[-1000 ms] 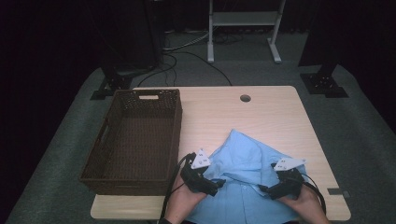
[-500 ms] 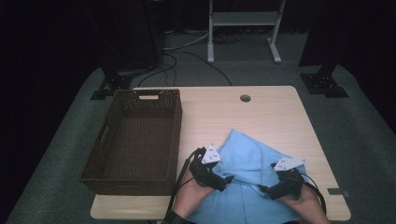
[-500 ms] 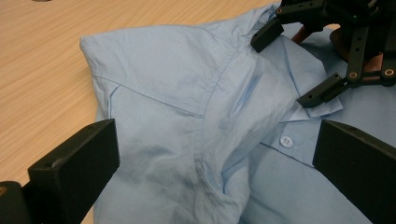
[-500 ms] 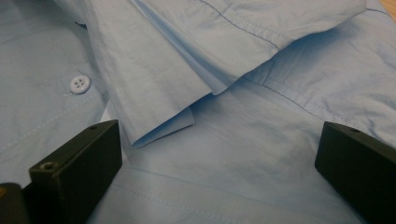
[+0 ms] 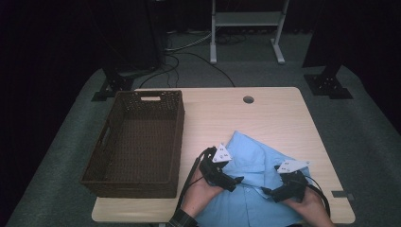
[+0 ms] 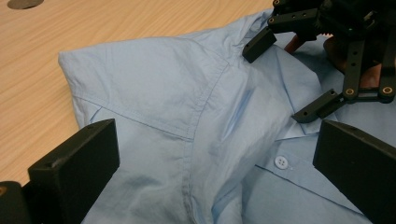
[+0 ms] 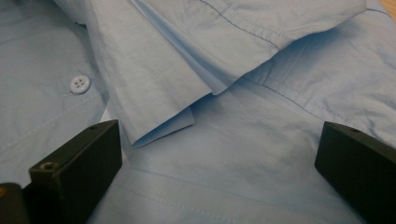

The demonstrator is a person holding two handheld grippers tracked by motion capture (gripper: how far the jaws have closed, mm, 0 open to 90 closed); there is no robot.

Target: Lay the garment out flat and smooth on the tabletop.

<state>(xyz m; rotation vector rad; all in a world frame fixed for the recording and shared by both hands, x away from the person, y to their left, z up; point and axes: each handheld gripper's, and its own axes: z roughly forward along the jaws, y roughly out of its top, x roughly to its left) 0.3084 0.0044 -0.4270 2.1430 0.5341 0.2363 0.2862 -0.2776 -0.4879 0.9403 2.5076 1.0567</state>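
A light blue button-up shirt lies crumpled on the near right part of the wooden table. My left gripper rests on the shirt's left side, pointing right. In the left gripper view its jaws stand wide apart, open, over the shirt's shoulder seam beside a white button. My right gripper sits on the shirt's right side, pointing left toward the other one. Its jaws are also open, straddling a folded collar flap near a button. Nothing is pinched by either.
A dark woven basket stands empty on the table's left half. A round cable hole sits near the far edge. Bare wood lies beyond the shirt. A metal stand and cables are on the floor behind.
My left gripper has slid right and a little forward, from the shirt's left edge onto the fabric. The right gripper has stayed in place.
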